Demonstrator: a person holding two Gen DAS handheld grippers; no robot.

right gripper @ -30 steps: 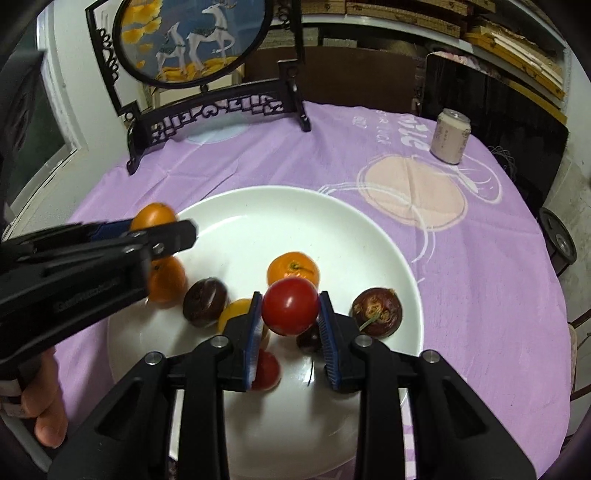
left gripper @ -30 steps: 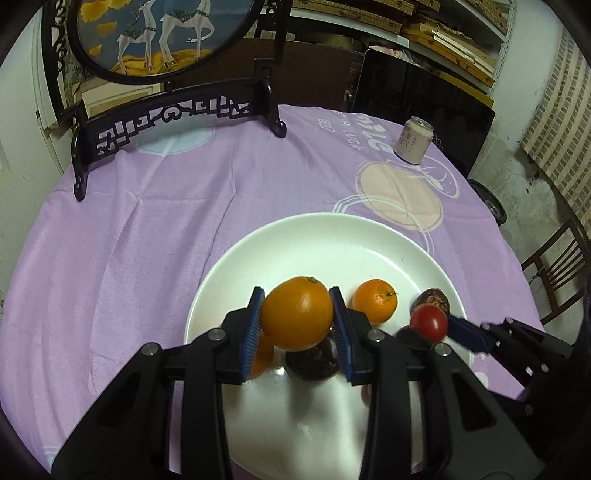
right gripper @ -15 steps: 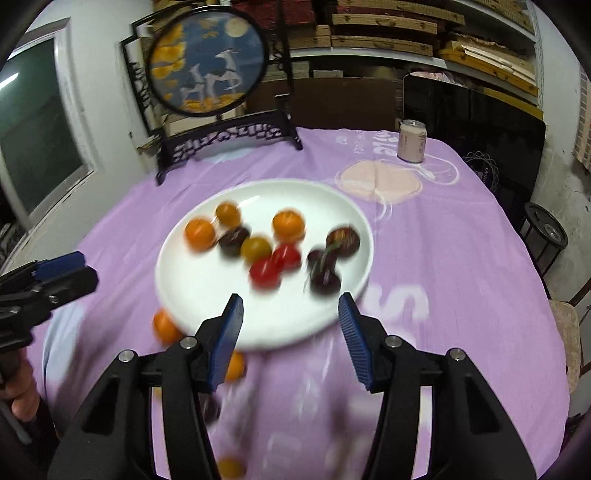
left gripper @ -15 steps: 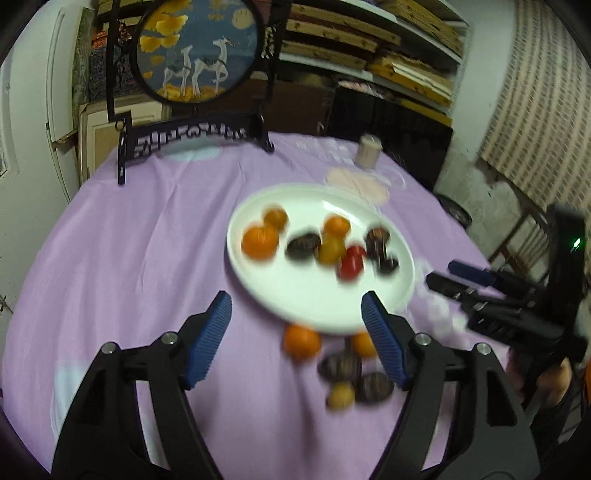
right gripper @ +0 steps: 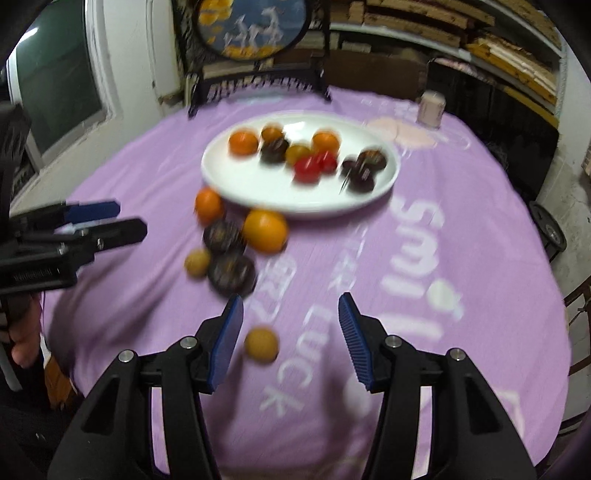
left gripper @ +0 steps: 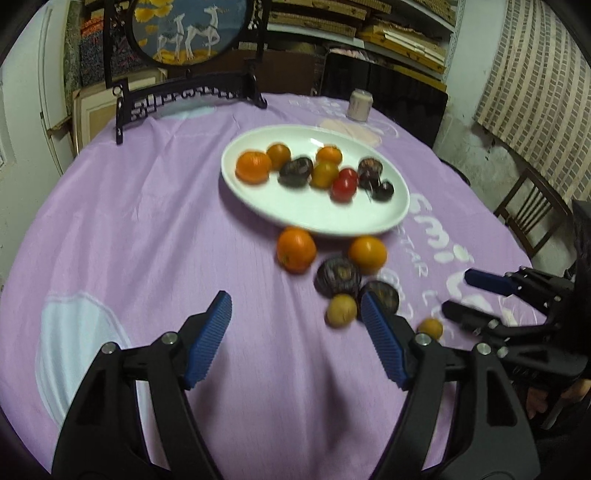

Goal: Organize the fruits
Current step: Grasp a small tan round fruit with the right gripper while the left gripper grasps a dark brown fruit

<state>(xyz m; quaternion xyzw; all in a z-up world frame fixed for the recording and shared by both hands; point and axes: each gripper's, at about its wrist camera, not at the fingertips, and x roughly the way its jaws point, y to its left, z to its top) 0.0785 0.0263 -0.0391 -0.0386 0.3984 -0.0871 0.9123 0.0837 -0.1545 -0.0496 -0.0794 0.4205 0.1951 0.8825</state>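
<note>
A white plate (left gripper: pixel 369 221) (right gripper: pixel 258 192) on the purple tablecloth holds several fruits: oranges, dark passion fruits and red tomatoes (left gripper: pixel 344 184). Loose fruits lie on the cloth in front of the plate: two oranges (left gripper: pixel 296 249) (left gripper: pixel 368 255), two dark fruits (left gripper: pixel 338 276), a yellowish one (left gripper: pixel 341 310) and a small orange one (left gripper: pixel 430 328) (right gripper: pixel 261 344). My left gripper (left gripper: pixel 295 317) is open and empty, pulled back from the plate. My right gripper (right gripper: pixel 290 319) is open and empty, with the small orange fruit between its fingers' line.
A carved black stand with a round deer painting (left gripper: pixel 184 29) stands at the table's far side. A pale can (left gripper: pixel 360 105) (right gripper: pixel 430 107) stands far right. A wooden chair (left gripper: pixel 532 218) is beyond the table's right edge. Shelves line the back wall.
A second ago each gripper held a fruit over the plate: left an orange, right a tomato. Both have let go, opened and pulled back toward the table's near side.
</note>
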